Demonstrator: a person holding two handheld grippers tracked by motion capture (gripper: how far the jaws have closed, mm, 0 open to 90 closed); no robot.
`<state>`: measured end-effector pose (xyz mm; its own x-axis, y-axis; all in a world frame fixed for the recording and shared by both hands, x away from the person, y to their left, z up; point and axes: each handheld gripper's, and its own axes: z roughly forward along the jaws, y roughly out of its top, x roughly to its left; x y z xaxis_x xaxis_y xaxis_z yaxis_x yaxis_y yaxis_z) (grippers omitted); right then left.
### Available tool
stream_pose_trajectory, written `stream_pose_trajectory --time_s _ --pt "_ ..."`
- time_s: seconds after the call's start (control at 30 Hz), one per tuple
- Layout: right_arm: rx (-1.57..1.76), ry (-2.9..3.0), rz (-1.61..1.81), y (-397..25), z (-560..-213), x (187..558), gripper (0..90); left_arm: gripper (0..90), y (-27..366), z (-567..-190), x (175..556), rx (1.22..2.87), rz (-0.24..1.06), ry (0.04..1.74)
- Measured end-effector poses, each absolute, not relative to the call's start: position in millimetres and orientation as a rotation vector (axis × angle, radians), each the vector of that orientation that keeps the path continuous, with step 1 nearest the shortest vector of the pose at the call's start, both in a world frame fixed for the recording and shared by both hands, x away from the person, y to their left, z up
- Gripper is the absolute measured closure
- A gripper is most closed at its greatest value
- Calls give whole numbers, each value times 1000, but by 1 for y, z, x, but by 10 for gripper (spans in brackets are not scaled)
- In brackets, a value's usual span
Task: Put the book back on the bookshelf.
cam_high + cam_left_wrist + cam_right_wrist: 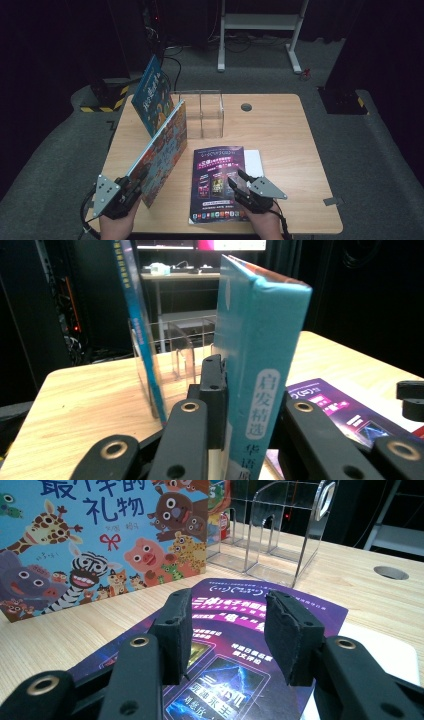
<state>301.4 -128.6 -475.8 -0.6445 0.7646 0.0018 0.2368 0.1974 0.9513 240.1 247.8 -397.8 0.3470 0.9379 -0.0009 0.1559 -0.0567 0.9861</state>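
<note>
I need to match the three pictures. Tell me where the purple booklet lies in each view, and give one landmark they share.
High view: purple booklet flat at front centre of the table, under the right gripper.
Left gripper view: lower right, beside the held picture book.
Right gripper view: centre, beneath the open jaws.
Shared landmark: the clear acrylic holder.

The animal picture book (100, 545) carries large dark-blue characters on its cover, the lower row reading "礼物". The teal book's spine (262, 405) bears "启发精选" in a pale oval. The purple booklet (240, 645) shows what may be "三体"; its smaller print is too blurred to read.
</note>
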Motion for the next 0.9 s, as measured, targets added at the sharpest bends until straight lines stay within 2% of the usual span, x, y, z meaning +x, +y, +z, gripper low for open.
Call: stream_pose_trajectory --time_s 0.37,0.9 --pt "928 2006 1449 -128 -477 302 539 784 254 -396 243 1548 944 1039" --pt "933 2027 1445 -126 -479 303 537 794 260 -397 245 1541 890 993"
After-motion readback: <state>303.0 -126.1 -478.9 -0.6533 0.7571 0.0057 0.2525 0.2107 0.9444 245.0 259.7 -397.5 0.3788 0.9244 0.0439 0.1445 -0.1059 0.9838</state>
